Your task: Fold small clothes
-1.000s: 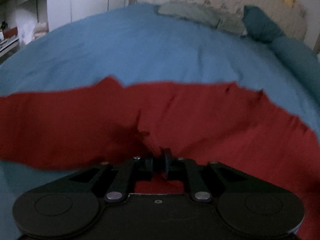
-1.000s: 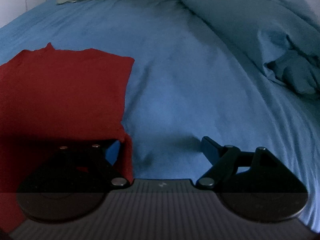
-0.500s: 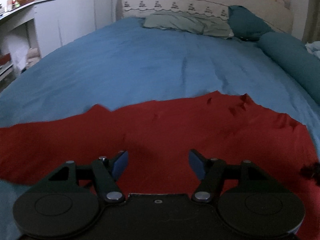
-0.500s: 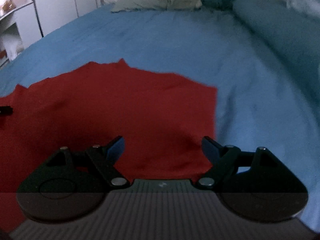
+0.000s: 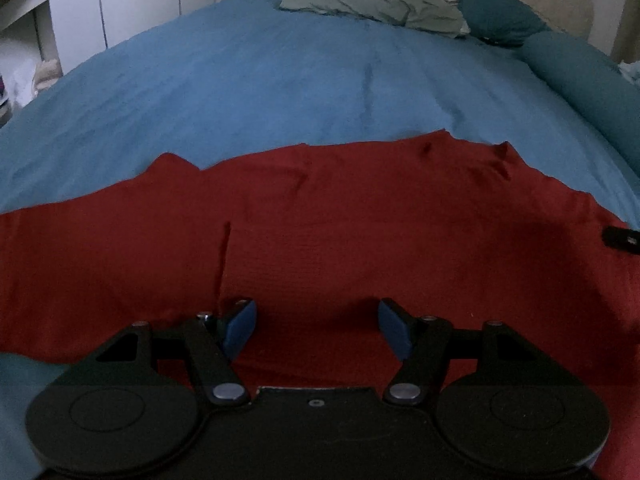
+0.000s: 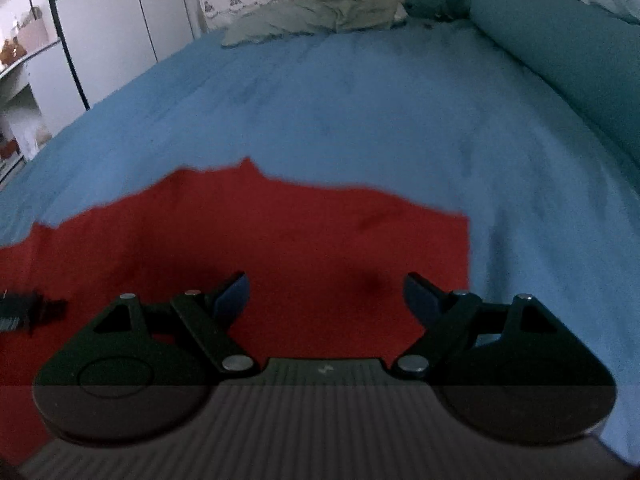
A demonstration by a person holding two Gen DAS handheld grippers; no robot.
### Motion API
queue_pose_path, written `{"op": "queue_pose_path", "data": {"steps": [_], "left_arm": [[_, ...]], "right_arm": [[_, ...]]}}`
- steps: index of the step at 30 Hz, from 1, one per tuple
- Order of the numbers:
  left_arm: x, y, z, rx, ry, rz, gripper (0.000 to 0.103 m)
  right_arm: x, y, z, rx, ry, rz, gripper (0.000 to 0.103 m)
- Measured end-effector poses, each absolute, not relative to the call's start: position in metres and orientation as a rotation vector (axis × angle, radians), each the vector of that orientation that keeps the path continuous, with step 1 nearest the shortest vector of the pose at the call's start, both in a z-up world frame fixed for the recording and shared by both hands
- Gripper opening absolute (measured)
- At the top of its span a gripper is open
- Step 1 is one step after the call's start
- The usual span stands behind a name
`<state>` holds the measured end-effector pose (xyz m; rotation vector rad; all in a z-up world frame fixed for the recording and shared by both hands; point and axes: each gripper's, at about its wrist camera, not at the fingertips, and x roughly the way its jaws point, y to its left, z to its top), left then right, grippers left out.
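While spread flat (creased) | red garment [image 5: 360, 240] | both jaws open, empty

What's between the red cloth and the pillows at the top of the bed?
Only bare blue bedsheet lies between the red cloth and the pillows. The left wrist view shows it, and the right wrist view agrees.

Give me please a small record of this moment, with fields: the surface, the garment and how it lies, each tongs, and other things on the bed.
surface: bed with blue sheet
garment: red cloth, spread flat on the sheet, far edge uneven, a few small creases
left tongs: open, over the cloth, nothing between the jaws
right tongs: open, over the cloth near its right edge, nothing held
other things: grey-green pillow at the head of the bed; rolled teal duvet along the right side
fold state: no fold visible yet
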<state>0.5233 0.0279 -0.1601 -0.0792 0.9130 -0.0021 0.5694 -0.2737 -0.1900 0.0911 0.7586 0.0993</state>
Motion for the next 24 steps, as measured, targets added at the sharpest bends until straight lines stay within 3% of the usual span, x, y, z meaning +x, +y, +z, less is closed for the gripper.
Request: {"op": "queue_pose_path", "data": {"steps": [4, 11, 21, 24], "left_arm": [[0.530, 0.023, -0.162, -0.062, 0.938, 0.014, 0.075], [0.537, 0.016, -0.164, -0.059, 0.952, 0.031, 0.085], [0.509, 0.050, -0.091, -0.175, 0.905, 0.113, 0.086], [0.494, 0.080, -0.069, -0.193, 0.885, 0.157, 0.096]], "right_arm": [[0.606, -0.296, -0.220, 0.098, 0.810, 0.037, 0.100], [0.618, -0.312, -0.216, 0.090, 0.833, 0.071, 0.102], [0.571, -0.262, -0.107, 0.007, 0.769, 0.186, 0.103], [0.554, -0.236, -0.083, 0.044, 0.779, 0.204, 0.103]]}}
